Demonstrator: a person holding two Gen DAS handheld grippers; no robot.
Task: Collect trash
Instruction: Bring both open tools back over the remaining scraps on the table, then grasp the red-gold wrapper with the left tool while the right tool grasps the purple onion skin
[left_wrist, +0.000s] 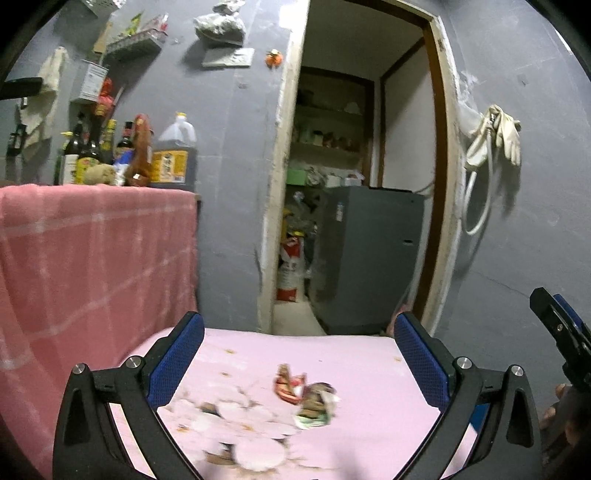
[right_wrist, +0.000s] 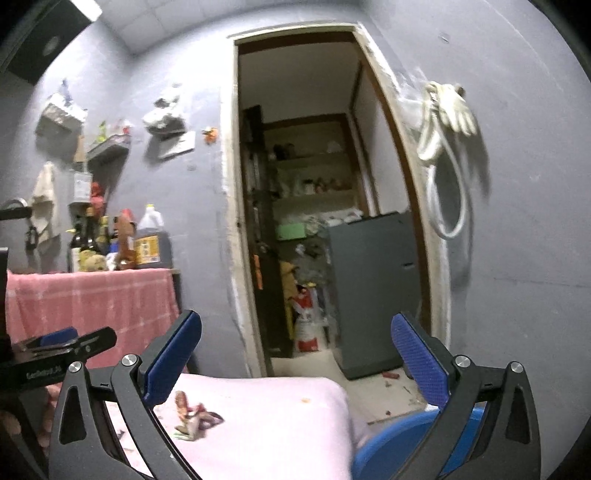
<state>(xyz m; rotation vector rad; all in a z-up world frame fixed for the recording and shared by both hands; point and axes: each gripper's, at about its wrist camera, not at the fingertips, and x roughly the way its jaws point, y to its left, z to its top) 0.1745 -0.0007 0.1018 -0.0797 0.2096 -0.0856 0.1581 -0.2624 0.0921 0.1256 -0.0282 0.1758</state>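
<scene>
1. Left wrist view, far left: a pink checked cloth (left_wrist: 92, 258) hangs over a raised surface; bottles and a large oil jug (left_wrist: 173, 151) stand on top of it against the grey wall.
2. Centre foreground: the left gripper (left_wrist: 299, 354) has its jaws spread wide with nothing between the blue pads.
3. Below and ahead of it lies the worktop (left_wrist: 369, 369), covered in a pink flowered sheet. The trash, a small heap of crumpled wrappers (left_wrist: 306, 395), rests on this sheet, roughly central between the two fingers in the picture but untouched.
4. Behind: an open doorway with shelves and a grey cabinet (left_wrist: 369, 254) inside.
5. Right: a white glove and hose (left_wrist: 495, 144) hang on the wall; the right gripper's tip (left_wrist: 557, 325) enters at the edge.
6. Right wrist view: the right gripper (right_wrist: 295, 354) is likewise wide open and empty. The wrappers (right_wrist: 195, 417) lie low left, just beside its left finger. A blue chair (right_wrist: 399, 439) shows lower right.
</scene>
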